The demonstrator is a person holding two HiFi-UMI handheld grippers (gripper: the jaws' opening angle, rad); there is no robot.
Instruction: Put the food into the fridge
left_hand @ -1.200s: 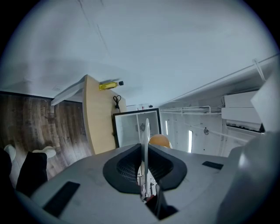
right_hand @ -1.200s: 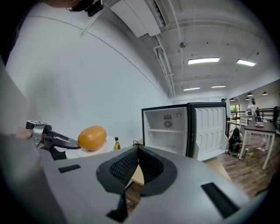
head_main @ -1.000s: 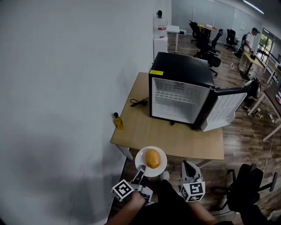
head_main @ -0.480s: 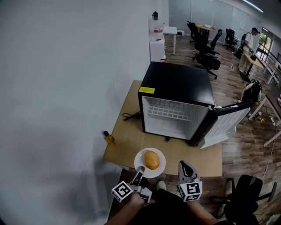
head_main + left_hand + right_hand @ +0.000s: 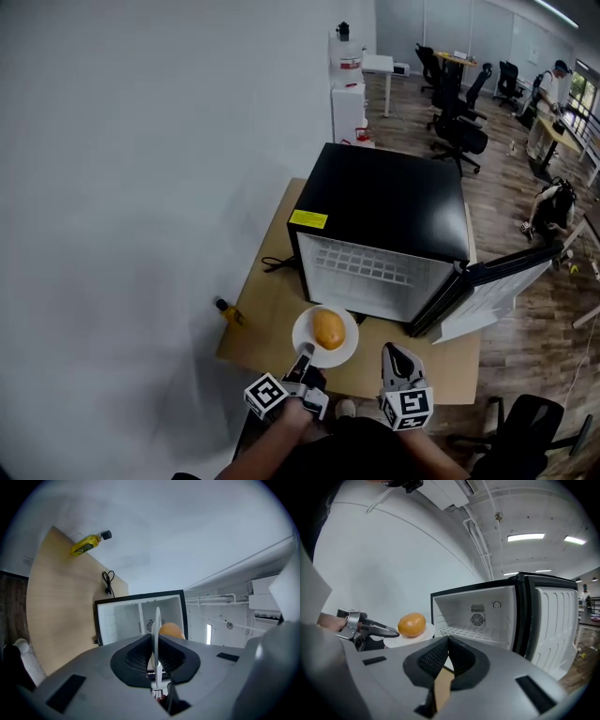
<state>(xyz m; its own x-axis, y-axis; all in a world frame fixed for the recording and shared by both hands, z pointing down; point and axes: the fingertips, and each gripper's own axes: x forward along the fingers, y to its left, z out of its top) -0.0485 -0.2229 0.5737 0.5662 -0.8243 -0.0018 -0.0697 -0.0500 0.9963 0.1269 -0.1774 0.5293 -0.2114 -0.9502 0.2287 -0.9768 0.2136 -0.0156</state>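
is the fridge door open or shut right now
Open. The fridge door stands swung out to the right, and the white inside with its wire shelf shows.

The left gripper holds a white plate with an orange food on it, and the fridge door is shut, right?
Not quite. The fridge door is open, swung out to the side, as the head view shows. The rest is right: the left gripper holds the white plate by its rim, with the orange food on it.
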